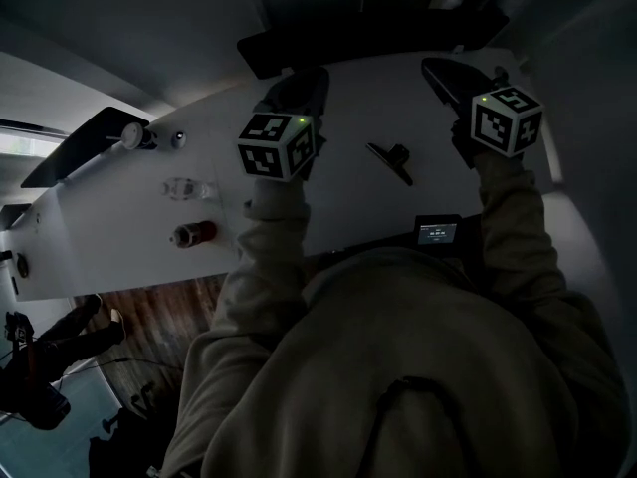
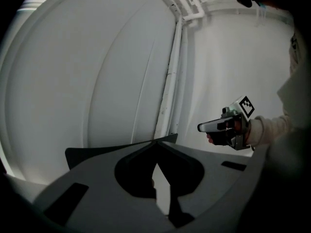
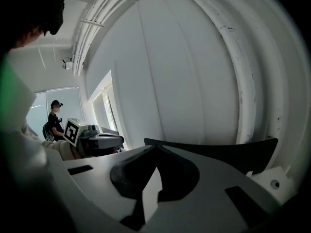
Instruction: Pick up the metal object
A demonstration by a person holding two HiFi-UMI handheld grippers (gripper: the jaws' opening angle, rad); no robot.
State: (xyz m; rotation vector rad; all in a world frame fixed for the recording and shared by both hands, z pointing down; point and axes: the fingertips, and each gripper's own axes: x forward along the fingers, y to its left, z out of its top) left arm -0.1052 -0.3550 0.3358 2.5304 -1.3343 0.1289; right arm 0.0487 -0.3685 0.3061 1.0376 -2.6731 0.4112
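White worktop (image 1: 119, 217) carries the metal object (image 1: 391, 159), a dark piece lying flat between the two tools and apart from both. The left tool (image 1: 299, 88) hangs over the worktop just left of the object. Its own view shows the jaws closed tip to tip with nothing between them. The right tool (image 1: 448, 76) is off to the object's right, its jaws also pressed together and empty. Farther left on the worktop lie a red cylinder (image 1: 194, 233), a clear glass piece (image 1: 189, 188) and a round white knob (image 1: 132, 135). A small screen (image 1: 437, 230) sits at the near edge.
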